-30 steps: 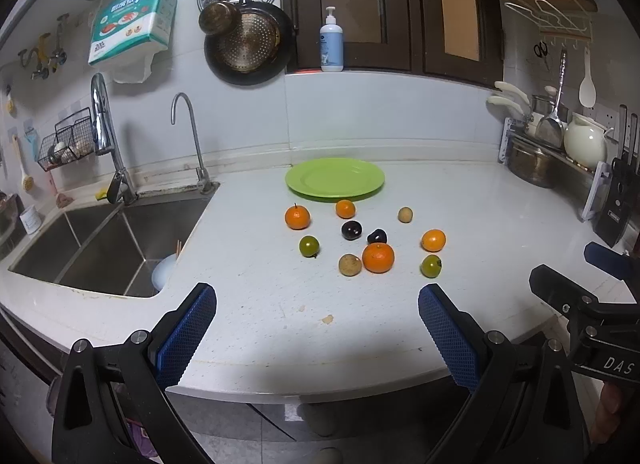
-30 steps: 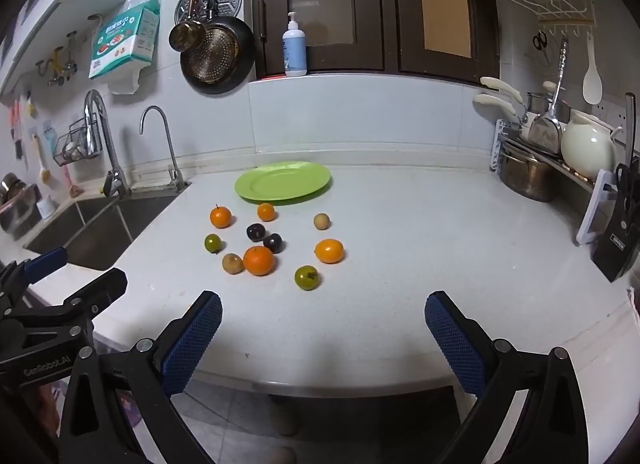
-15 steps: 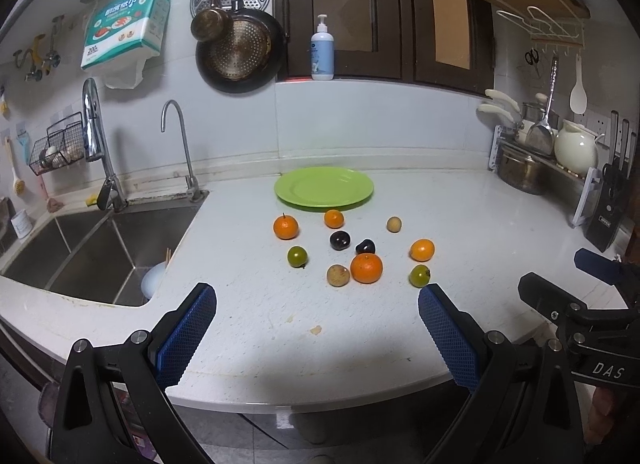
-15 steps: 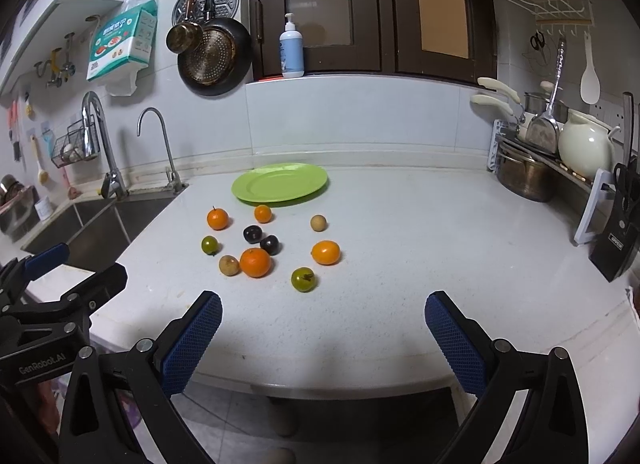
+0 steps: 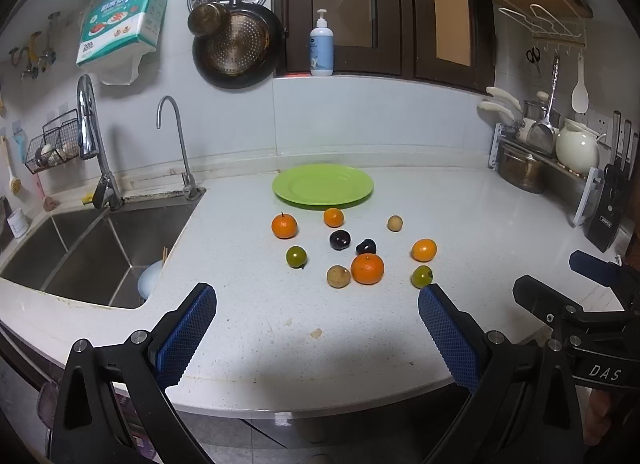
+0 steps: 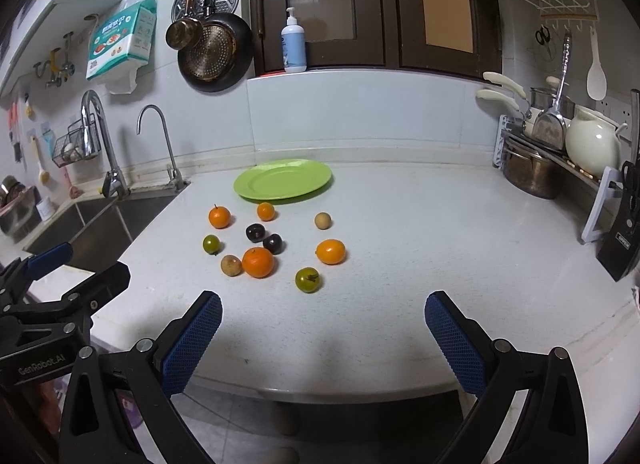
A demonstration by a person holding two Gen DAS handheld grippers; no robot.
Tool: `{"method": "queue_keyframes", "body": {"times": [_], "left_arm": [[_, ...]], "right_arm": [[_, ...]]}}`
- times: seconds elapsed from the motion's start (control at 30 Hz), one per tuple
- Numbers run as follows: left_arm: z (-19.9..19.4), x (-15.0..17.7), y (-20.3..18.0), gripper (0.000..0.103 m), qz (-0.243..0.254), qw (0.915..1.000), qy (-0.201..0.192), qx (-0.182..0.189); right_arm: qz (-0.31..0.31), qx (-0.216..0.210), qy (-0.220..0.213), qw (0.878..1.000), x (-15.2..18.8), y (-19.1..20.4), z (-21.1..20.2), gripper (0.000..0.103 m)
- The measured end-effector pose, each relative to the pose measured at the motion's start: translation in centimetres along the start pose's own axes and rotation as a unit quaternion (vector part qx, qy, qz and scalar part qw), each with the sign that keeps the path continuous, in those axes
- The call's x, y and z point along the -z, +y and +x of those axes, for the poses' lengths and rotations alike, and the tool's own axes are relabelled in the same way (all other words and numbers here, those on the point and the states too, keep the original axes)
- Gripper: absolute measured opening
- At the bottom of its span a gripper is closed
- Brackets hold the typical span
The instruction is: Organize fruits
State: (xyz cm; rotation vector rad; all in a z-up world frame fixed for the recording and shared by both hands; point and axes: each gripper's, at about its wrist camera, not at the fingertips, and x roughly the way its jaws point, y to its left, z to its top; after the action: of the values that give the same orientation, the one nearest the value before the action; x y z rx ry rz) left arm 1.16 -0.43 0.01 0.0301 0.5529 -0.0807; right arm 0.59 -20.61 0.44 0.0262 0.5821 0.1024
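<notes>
Two grippers, both spread wide and empty: our left gripper (image 5: pixel 316 316) and right gripper (image 6: pixel 322 322) hover at the counter's near edge. Ten small fruits lie scattered ahead, nearest the green tomato (image 6: pixel 307 279), short of the bare green plate (image 6: pixel 256 192). We judge nothing sorted yet; next comes reaching forward for a first pick.

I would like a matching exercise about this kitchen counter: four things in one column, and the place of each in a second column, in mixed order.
Things:
1. green plate
2. soap bottle
3. knife block
4. sink

Places:
A. on the ledge by the dark window frame
B. far right of the counter
C. just behind the loose fruits
D. left of the counter

Pairs: 1-C, 2-A, 3-B, 4-D
</notes>
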Motion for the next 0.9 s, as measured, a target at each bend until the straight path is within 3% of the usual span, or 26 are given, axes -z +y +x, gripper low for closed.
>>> {"method": "queue_keyframes", "body": {"times": [0.57,0.9], "left_arm": [[4.4,-1.2,0.4,0.103,0.03,0.9992,0.023,0.012],[9.8,-2.0,0.3,0.086,0.071,0.9953,0.051,0.041]], "right_arm": [[0.014,0.0,0.024,1.0,-0.6,0.2,3.8,0.102],[0.018,0.009,0.05,0.999,-1.1,0.5,7.6,0.102]]}}
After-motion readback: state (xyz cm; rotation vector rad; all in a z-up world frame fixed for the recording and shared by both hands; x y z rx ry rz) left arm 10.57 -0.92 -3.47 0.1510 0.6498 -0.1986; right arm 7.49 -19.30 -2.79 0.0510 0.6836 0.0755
